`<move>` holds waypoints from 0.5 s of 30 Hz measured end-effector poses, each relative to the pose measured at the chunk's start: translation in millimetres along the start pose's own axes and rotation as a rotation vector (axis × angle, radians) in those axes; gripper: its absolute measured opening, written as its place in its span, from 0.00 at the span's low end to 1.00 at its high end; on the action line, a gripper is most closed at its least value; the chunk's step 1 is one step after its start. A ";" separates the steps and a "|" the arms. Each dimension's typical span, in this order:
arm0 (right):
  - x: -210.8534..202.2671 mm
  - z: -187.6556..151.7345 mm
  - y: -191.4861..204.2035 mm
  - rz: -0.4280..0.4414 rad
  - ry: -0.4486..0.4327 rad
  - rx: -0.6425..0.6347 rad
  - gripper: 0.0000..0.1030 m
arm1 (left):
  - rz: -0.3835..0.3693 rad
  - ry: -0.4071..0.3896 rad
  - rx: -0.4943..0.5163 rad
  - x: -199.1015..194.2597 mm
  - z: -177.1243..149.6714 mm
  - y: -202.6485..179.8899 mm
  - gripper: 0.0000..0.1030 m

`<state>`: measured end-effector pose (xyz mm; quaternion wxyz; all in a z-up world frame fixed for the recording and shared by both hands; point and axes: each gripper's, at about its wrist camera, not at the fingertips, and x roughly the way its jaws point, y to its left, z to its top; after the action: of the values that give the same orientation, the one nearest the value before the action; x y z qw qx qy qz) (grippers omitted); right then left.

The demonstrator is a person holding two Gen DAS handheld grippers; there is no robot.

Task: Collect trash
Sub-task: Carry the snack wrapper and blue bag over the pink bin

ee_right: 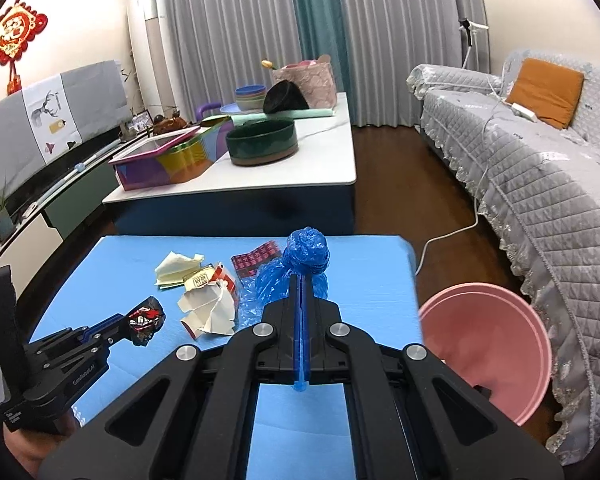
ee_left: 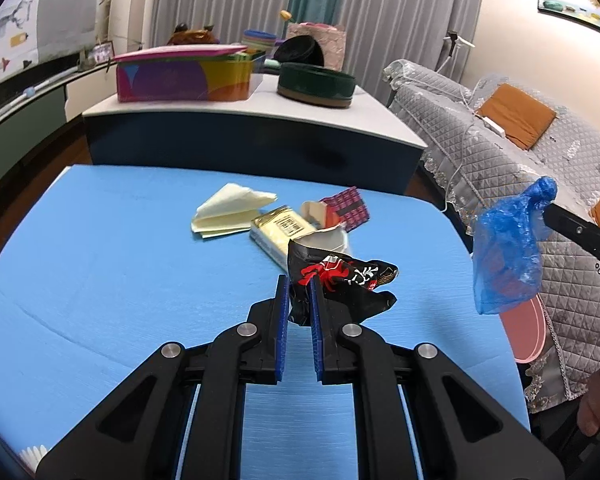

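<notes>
My left gripper (ee_left: 299, 283) is shut on a black and red snack wrapper (ee_left: 340, 280), held above the blue table (ee_left: 100, 280). In the right wrist view that same left gripper (ee_right: 130, 325) holds the wrapper (ee_right: 145, 320) at the lower left. A crumpled blue plastic bag (ee_right: 300, 264) is clamped in my right gripper (ee_right: 303, 280), which is shut on it; the bag (ee_left: 508, 252) hangs at the right in the left wrist view. On the table lie a folded napkin (ee_left: 228, 212), a gold packet (ee_left: 278, 232), a crushed paper cup (ee_right: 210, 310) and a red patterned wrapper (ee_left: 346, 208).
A pink bin (ee_right: 484, 348) stands on the floor to the right of the table. A grey covered sofa (ee_right: 540, 160) lies beyond it. Behind the blue table a white-topped low table (ee_right: 300, 176) carries a colourful box (ee_right: 168, 160) and a dark green bowl (ee_right: 262, 146).
</notes>
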<state>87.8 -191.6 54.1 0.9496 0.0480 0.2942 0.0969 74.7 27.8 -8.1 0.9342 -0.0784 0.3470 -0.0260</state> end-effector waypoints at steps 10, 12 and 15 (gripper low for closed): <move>-12.5 -14.5 -24.1 -0.023 -0.009 0.026 0.01 | -0.016 -0.020 0.048 -8.0 -1.2 -23.3 0.10; -12.8 -18.9 -29.1 -0.030 -0.010 0.035 0.01 | -0.018 -0.022 0.052 -8.4 -1.5 -26.8 0.10; -14.3 -23.0 -37.6 -0.045 -0.018 0.043 0.01 | -0.021 -0.021 0.063 -6.9 -2.6 -33.6 0.10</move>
<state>68.9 -230.5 37.5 0.9528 0.0626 0.2888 0.0689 67.9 -4.9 -0.1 0.9395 -0.0526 0.3354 -0.0460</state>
